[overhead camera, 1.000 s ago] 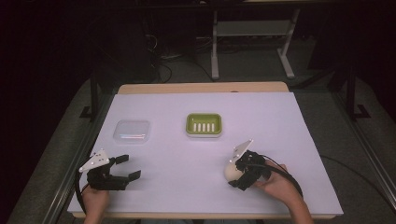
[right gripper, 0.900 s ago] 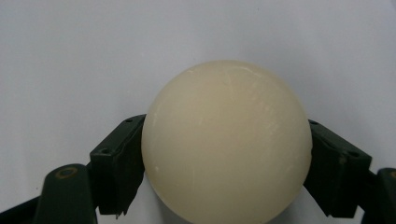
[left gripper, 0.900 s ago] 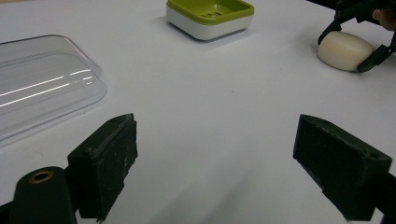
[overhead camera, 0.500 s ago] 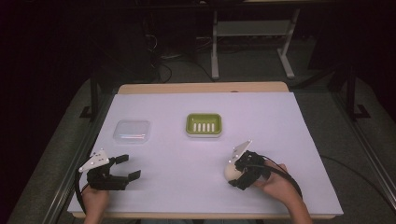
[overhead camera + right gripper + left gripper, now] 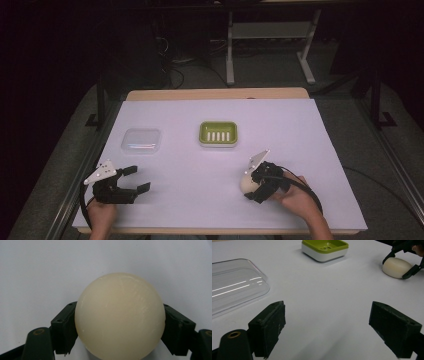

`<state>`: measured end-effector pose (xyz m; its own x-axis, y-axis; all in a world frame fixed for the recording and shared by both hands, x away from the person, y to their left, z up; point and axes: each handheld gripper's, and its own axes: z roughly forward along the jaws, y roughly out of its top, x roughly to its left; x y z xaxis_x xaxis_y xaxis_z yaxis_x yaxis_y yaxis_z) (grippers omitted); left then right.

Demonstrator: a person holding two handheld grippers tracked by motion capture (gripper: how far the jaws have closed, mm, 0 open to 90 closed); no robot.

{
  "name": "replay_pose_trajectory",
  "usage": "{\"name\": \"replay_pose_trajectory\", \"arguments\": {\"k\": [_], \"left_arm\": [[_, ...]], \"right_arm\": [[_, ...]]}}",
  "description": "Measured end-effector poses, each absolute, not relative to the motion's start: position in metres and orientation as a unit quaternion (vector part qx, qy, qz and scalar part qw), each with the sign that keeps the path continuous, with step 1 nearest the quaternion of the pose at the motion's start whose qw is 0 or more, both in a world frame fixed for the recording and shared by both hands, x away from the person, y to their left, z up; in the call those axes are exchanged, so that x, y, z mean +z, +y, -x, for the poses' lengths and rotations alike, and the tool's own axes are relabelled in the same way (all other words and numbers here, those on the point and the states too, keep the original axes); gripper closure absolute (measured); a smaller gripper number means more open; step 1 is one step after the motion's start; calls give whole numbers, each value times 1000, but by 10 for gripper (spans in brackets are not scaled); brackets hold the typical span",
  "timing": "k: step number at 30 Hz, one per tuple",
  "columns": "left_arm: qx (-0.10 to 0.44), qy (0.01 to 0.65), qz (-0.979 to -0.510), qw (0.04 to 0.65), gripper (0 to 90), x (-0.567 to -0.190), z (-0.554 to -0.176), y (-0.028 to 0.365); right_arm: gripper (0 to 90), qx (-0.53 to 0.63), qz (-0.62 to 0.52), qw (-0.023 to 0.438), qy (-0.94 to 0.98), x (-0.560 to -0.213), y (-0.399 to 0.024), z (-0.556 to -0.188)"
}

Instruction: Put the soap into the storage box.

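White paper covers the counter, and the room behind it is dark. Near the front edge the right tool has just been closing its jaws, and its black pads now sit against both sides of the cream, rounded bar of soap, which rests on the paper. The left tool waits released at the front left corner, jaws wide apart with nothing between them.

The risk here is a slip — the bar is smooth and curved, and the pads meet it low on its flanks, so a squeeze may push it forward out of the jaws instead of holding it. A lift begun too soon could let it roll off across the paper. The green and white slotted soap dish stands well apart near the middle of the counter, and the clear plastic lid lies to its left; a bar that hangs tilted could catch the dish's rim and tip it.
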<state>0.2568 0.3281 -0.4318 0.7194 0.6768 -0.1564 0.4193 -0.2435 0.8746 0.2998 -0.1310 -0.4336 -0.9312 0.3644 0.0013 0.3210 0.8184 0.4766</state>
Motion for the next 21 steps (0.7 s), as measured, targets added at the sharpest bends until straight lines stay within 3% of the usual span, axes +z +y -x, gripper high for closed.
{"name": "replay_pose_trajectory", "arguments": {"k": [21], "left_arm": [[128,362,-771,508,131,-432,-255,334]], "right_arm": [[238,266,-159,20,951,-409,-119,-320]]}}
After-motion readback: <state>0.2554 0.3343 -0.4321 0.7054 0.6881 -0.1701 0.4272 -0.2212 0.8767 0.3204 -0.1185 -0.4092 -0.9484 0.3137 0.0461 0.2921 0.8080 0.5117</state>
